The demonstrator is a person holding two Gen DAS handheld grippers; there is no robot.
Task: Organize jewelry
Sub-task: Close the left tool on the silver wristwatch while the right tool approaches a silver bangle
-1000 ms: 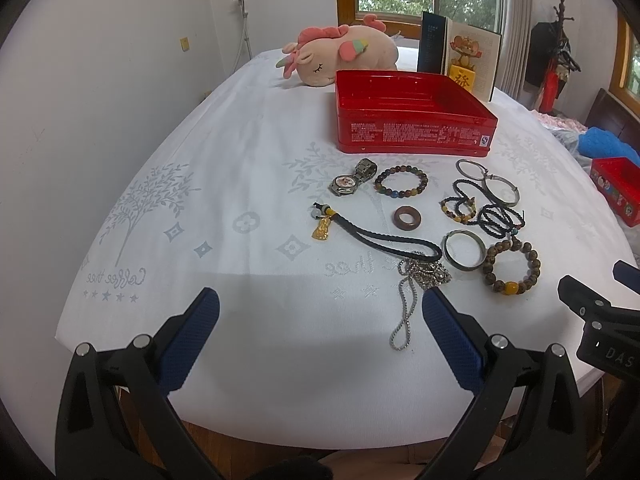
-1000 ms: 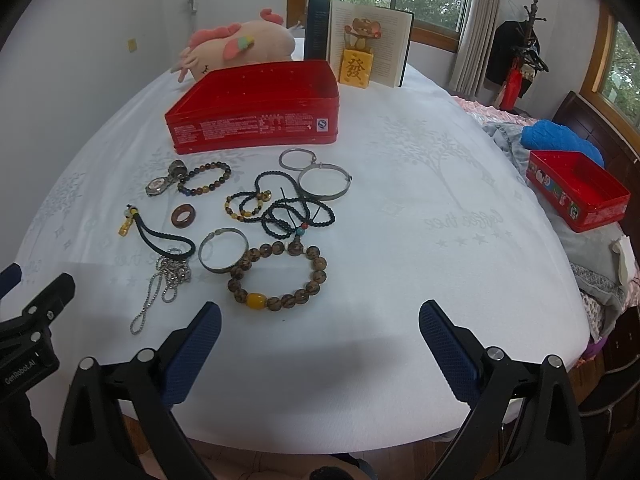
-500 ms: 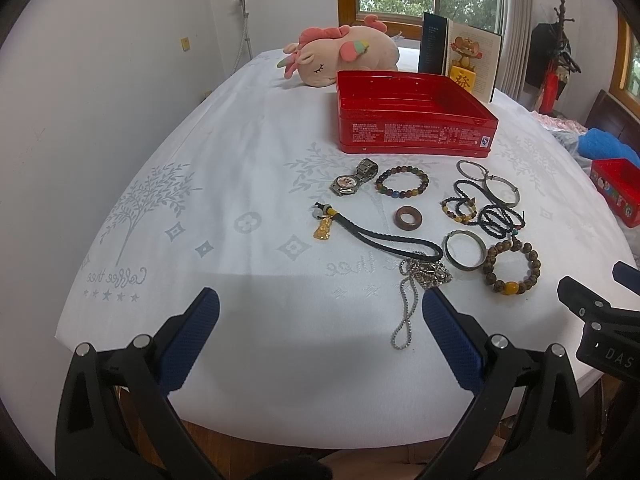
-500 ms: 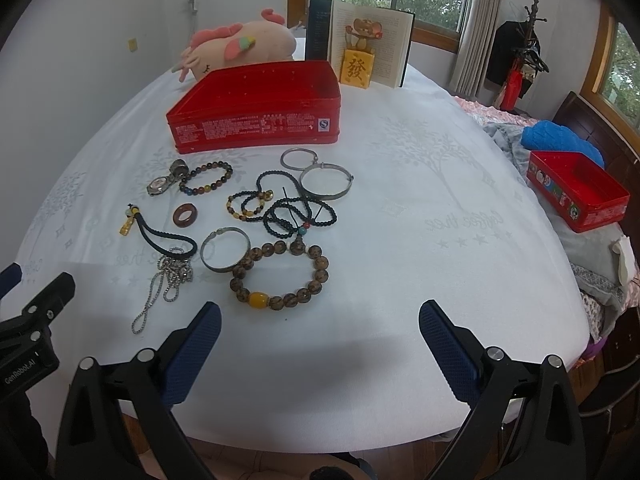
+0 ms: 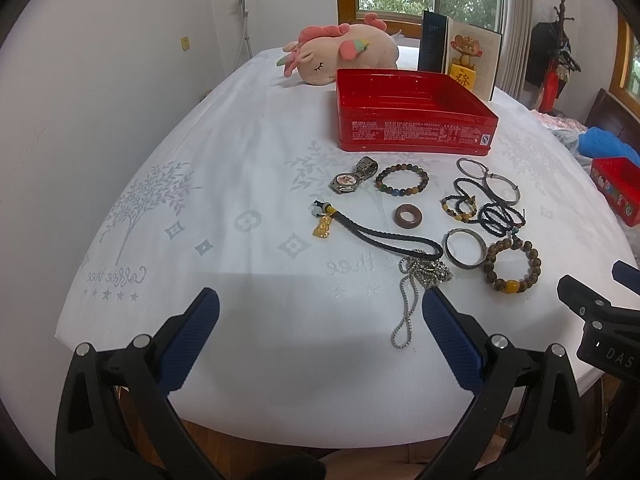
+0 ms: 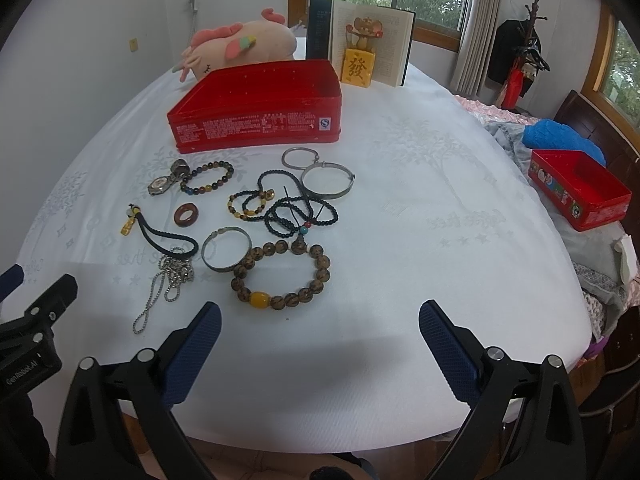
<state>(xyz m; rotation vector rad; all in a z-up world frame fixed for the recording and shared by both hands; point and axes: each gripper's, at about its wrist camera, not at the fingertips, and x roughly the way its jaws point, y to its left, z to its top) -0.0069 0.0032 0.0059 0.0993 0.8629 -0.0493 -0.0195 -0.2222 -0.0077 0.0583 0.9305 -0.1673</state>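
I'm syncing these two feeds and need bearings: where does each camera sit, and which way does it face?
Left wrist: on the left gripper, low at the table's near edge, facing the red tin and window; its open blue fingers show, the right gripper at the right edge.
Right wrist: on the right gripper, facing likewise from further right; its open fingers show, the left gripper at the left edge.
Shared: tin, watch, amber-bead bracelet, plush.

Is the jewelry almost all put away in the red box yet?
Not yet. Nothing looks done: the red tin appears empty. Nothing is in hand either: the left gripper and right gripper are both open above the table's near edge. Everything is left, including the watch, wooden ring, silver chain and big bead bracelet.
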